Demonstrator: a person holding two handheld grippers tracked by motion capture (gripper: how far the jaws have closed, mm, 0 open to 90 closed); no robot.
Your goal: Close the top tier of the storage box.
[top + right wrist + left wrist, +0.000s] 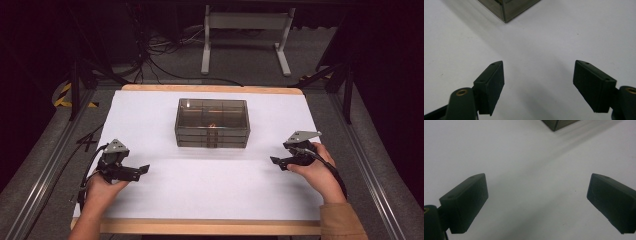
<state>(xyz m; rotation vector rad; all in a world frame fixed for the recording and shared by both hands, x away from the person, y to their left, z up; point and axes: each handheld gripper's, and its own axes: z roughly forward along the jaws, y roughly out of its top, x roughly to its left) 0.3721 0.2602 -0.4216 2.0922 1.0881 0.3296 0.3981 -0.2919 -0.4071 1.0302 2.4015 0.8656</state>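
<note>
A smoky see-through drawer box stands on the white table, a little behind its middle; something small and orange glints inside it. A corner of the box shows at the top of the left gripper view, and a corner of the box at the top of the right gripper view. My left gripper rests low at the front left, pointing right, open with nothing between its fingers. At the front right my right gripper points left, open, and only bare table lies between its fingers.
A wooden edge runs along the table's front. Grey floor with metal rails flanks both sides. Behind the table lie tangled cables and the white legs of a stand.
</note>
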